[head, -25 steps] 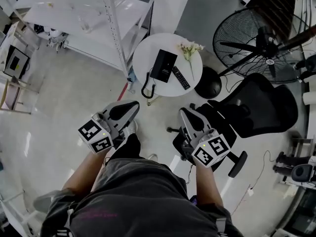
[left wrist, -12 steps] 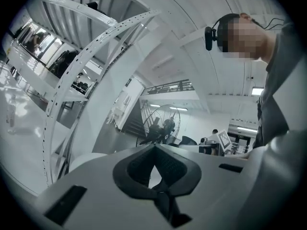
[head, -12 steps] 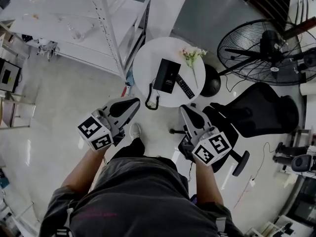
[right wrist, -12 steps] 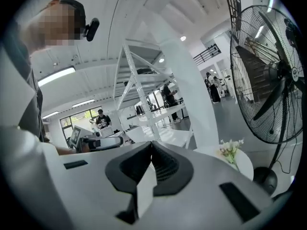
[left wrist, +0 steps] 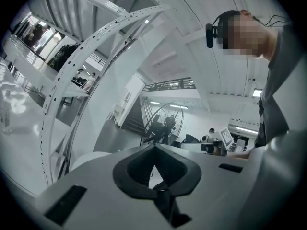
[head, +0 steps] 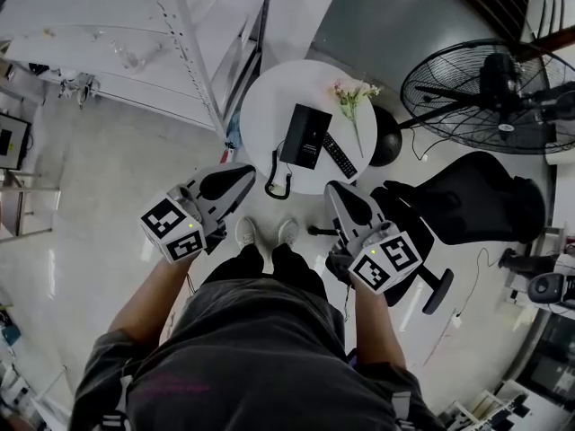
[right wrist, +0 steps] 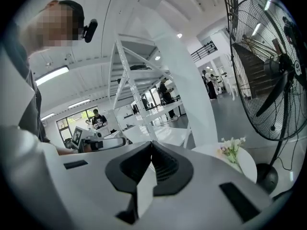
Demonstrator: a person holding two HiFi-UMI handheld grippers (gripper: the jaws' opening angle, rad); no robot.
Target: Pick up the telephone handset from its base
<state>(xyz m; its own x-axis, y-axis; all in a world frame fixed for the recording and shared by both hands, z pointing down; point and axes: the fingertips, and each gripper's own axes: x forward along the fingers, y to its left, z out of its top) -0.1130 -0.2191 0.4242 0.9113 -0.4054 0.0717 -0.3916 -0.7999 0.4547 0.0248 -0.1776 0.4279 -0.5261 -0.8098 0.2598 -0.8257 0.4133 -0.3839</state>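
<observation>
Held left gripper (head: 244, 173) and right gripper (head: 335, 190) pressed shut, empty (handset (head: 296, 135) well ahead of both). Needed jaws spread before straddling it.

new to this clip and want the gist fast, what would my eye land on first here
First comes the small round white table at top centre of the head view, bearing a black telephone, a remote and a sprig of flowers. Just below it, the left tongs and right tongs, both shut and empty, point toward it. A big black fan stands at upper right, above a black office chair.
</observation>
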